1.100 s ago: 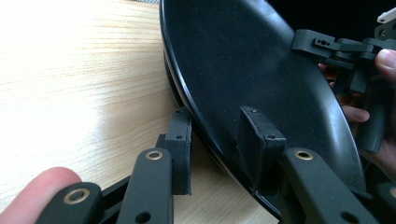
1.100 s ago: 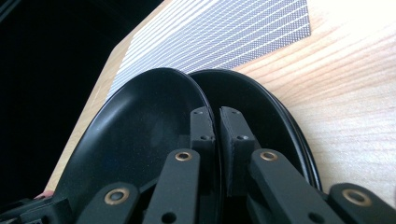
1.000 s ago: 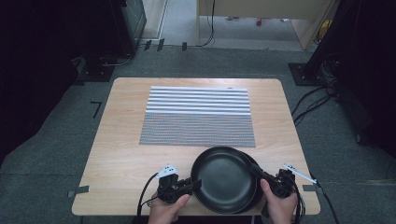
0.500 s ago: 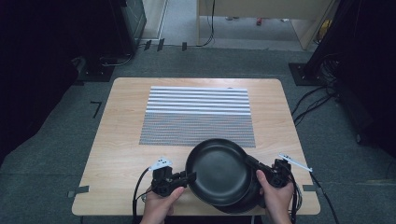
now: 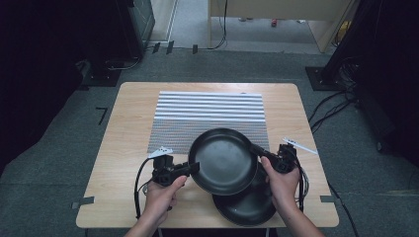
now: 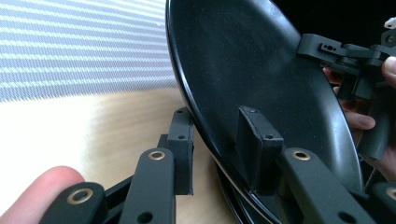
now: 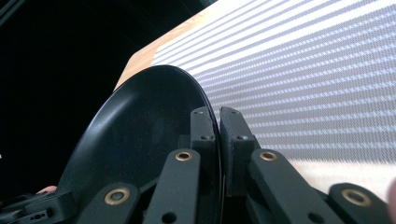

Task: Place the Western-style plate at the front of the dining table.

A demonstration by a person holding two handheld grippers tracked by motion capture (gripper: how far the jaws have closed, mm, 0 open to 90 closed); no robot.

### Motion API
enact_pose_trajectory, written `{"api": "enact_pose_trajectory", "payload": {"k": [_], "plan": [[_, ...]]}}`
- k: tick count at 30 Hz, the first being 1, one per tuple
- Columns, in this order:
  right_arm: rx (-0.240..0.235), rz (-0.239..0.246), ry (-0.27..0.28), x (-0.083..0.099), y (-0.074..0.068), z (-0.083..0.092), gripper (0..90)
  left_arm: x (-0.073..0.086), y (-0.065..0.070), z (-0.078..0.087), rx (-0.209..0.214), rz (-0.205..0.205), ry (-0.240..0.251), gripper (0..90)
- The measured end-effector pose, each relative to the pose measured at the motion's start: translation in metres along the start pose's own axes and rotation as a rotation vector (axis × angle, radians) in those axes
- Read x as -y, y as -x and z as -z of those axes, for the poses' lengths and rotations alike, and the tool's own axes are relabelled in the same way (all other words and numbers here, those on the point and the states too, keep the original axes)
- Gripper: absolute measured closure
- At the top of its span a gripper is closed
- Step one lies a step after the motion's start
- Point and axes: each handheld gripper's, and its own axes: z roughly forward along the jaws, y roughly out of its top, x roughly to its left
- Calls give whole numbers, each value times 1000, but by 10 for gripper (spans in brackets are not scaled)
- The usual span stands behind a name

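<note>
Left tool (image 5: 193,168): clamped on the near-left rim of the upper plate, one jaw under the rim and one over the inner face, as seen in the left gripper view (image 6: 215,151); a pinch at the edge, likely because the rim is the only thin part that fits between the jaws.

Right tool (image 5: 257,150): closed on the opposite rim, jaws nearly together with only the thin edge between them in the right gripper view (image 7: 218,149); grips on two facing sides probably meant to keep the wide dish from tipping or swinging.

Upper plate (image 5: 223,161): black, round, shallow; held clear of the desk between both tools, tilted so the far edge sits higher, over the near edge of the mat and partly over the lower plate; tilt and lift suggest separation from the stack.

Lower plate (image 5: 247,205): same black kind, lying flat on the desk near the front edge, partly covered by the lifted one, not touching it as far as can be judged.

Striped mat (image 5: 207,116): flat at the desk's middle, just beyond the plates; a likely landing spot, being bare and close.

Desk (image 5: 123,148): light wood, carrying mat and lower plate.

Risk: smooth rim, small pads; slipping possible if either pinch loosens.
</note>
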Motion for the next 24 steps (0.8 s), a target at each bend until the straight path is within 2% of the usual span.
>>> {"api": "enact_pose_trajectory", "payload": {"k": [5, 8, 12, 15, 20, 22, 24], "plan": [[1, -2, 2, -11, -2, -13, 851, -14, -8, -3, -10, 7, 10, 677], [9, 21, 1, -25, -7, -28, 851, -30, -20, -8, -17, 33, 17, 685], [16, 24, -4, -33, -9, -39, 850, -40, -27, -12, -29, 44, 22, 690], [24, 10, -10, -40, -6, -53, 848, -52, -36, -19, -41, 62, 18, 696], [43, 1, -14, -47, -2, -69, 847, -61, -46, -28, -49, 85, 7, 697], [52, -8, -14, -51, -1, -76, 845, -68, -54, -34, -42, 105, 17, 707], [55, -14, -12, -54, 1, -82, 844, -71, -56, -36, -46, 109, 15, 711]]}}
